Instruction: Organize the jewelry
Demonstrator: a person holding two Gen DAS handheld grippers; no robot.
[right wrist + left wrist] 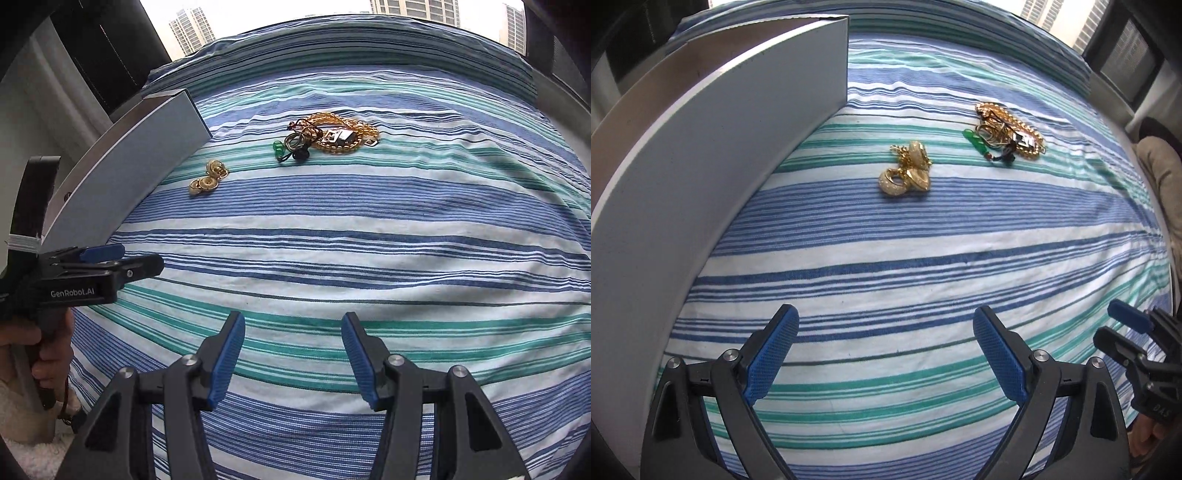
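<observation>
Two tools over striped bed sheet (923, 258), both released, nothing between the blue pads. Left tool (886, 354), right tool (293, 358). Ahead of left tool, slightly left: small heap of gold earrings (907, 171). Further ahead and right: tangle of gold chains and green beads (1008, 133). Grey box (713, 147) just left of left tool, near the earrings.
</observation>
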